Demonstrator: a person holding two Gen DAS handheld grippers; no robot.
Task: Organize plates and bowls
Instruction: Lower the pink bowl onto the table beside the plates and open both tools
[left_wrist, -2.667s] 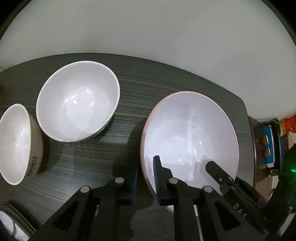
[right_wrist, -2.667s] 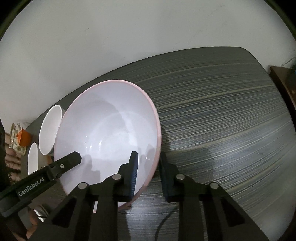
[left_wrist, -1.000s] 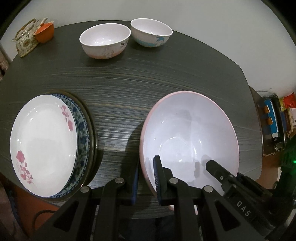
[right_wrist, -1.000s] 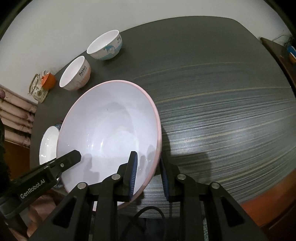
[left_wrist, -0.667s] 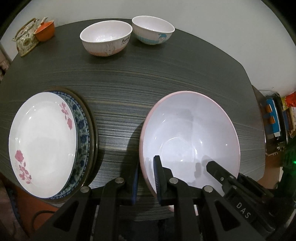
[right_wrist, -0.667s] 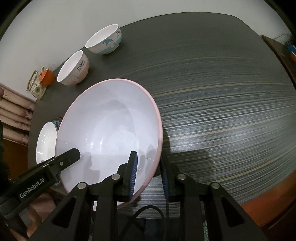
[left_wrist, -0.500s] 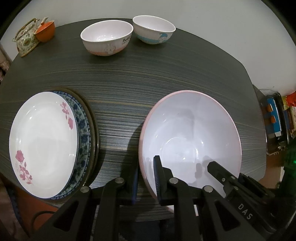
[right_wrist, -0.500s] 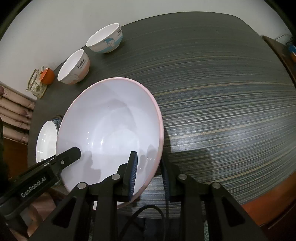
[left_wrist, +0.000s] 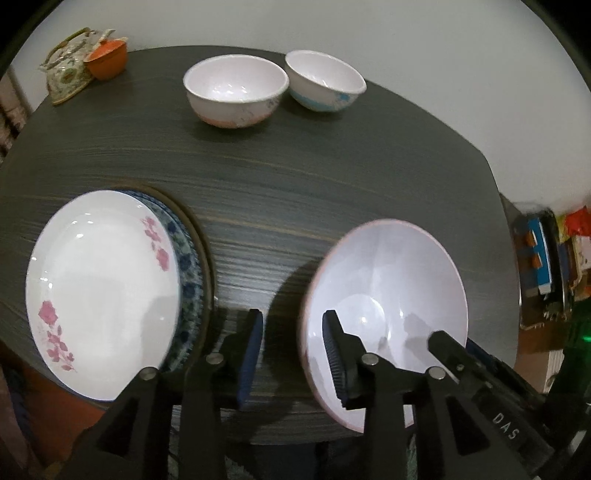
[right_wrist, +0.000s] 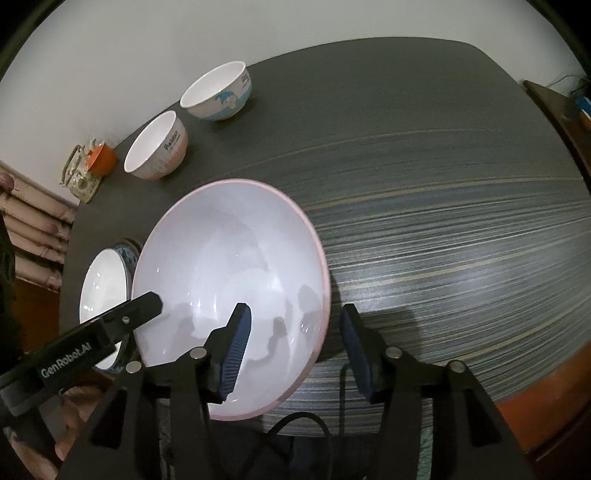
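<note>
Pink-rimmed bowl (left_wrist: 388, 280) sits on dark table (left_wrist: 295, 177), near edge. Left gripper (left_wrist: 291, 354) and right gripper (right_wrist: 293, 347) straddle opposite rims, jaws opening, pads clear. Stacked plates (left_wrist: 103, 291) left; two small bowls (left_wrist: 236, 92) far.

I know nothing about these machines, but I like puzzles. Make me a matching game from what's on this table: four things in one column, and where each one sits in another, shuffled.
Things:
1. big bowl
2. flowered plate
3. orange cup
4. blue-patterned bowl

Places:
A. on top of a blue-rimmed plate
B. beside the other small bowl, by the wall
C. far left corner, by a floral holder
D. near edge, its rim between the opening pads of both tools

Pairs: 1-D, 2-A, 3-C, 4-B
</note>
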